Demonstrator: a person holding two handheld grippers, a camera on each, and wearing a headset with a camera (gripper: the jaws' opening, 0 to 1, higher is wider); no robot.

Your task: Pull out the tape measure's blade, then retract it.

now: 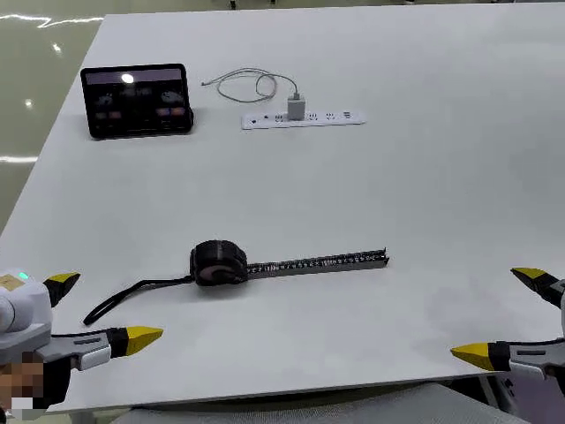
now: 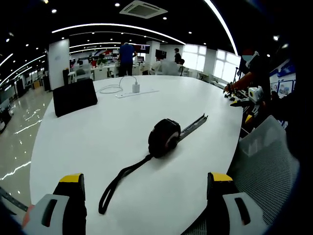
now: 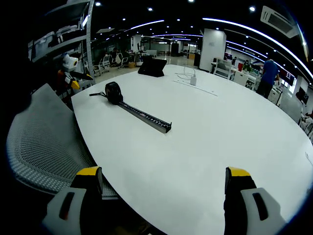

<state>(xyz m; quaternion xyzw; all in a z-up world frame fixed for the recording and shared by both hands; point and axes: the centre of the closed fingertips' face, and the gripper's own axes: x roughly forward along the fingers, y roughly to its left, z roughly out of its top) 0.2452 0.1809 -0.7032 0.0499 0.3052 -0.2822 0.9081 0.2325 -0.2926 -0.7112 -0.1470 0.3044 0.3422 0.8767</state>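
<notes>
White tabletop (image 1: 441,177): black round tape measure (image 1: 218,262) centre-frame, blade (image 1: 318,261) extended; your left gripper (image 1: 106,307) and right gripper (image 1: 493,314) hover released, likely for retraction.

Tape measure (image 1: 219,262) on table (image 1: 424,177), blade (image 1: 318,262) extended.

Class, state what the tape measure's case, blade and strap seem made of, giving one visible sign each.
Case: probably matte black plastic or rubber; dull, rounded, no glint.
Blade: likely thin metal; it lies straight and stiff, with printed marks.
Strap: apparently cord or fabric; it lies in a limp loop.
</notes>
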